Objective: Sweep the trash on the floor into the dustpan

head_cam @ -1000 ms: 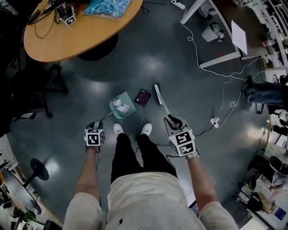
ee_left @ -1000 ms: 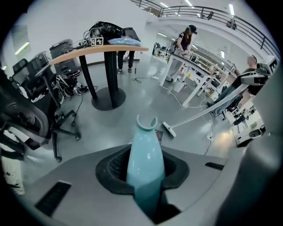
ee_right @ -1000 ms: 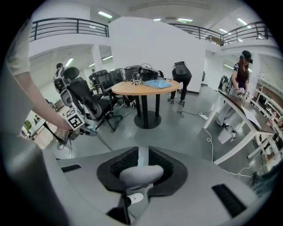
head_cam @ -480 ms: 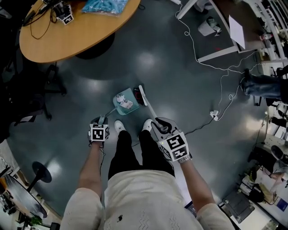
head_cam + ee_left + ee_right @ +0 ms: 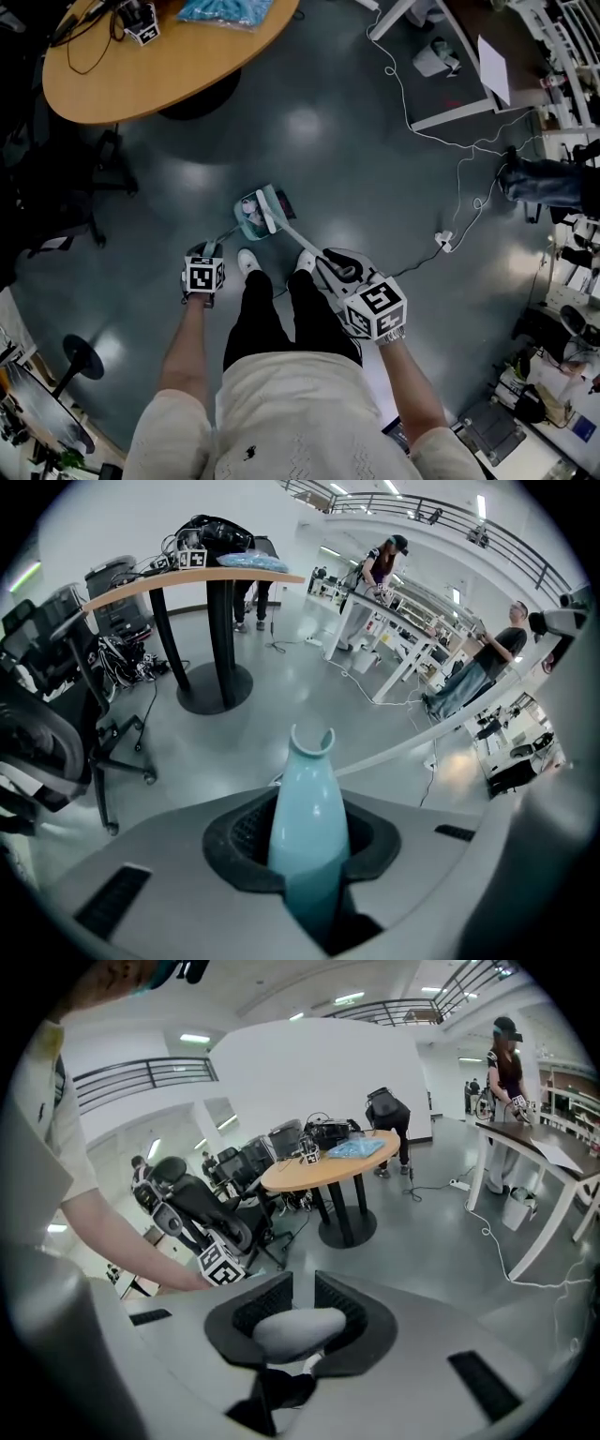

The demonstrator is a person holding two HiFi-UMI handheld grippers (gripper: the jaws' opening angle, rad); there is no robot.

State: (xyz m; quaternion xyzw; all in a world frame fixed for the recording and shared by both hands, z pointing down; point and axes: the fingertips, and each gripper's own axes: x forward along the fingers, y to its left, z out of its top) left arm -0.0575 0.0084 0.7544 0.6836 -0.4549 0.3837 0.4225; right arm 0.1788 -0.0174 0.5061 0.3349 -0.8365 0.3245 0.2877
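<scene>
A teal dustpan [image 5: 249, 221] rests on the grey floor just ahead of my feet, with white crumpled trash [image 5: 251, 208] inside it. My left gripper [image 5: 207, 253] is shut on the dustpan's teal handle [image 5: 307, 817], which stands up between the jaws of that gripper [image 5: 307, 860]. The broom's pale head [image 5: 271, 210] lies across the dustpan's mouth, and its long handle [image 5: 305, 242] slants back to my right gripper [image 5: 336, 266]. That gripper [image 5: 298, 1337] is shut on the grey top of the broom handle [image 5: 300, 1327]. The dark packet is mostly hidden by the broom head.
A round wooden table [image 5: 159, 70] stands at the upper left, with a black office chair [image 5: 56, 211] beside it. A white cable and power strip [image 5: 446, 246] lie on the floor to the right. White desk legs [image 5: 459, 112] and another person's legs [image 5: 544, 186] are at the right.
The broom head swept left across the floor to the dustpan's mouth, pushing the dark packet with it. My right gripper swung down and toward me. The left gripper barely moved.
</scene>
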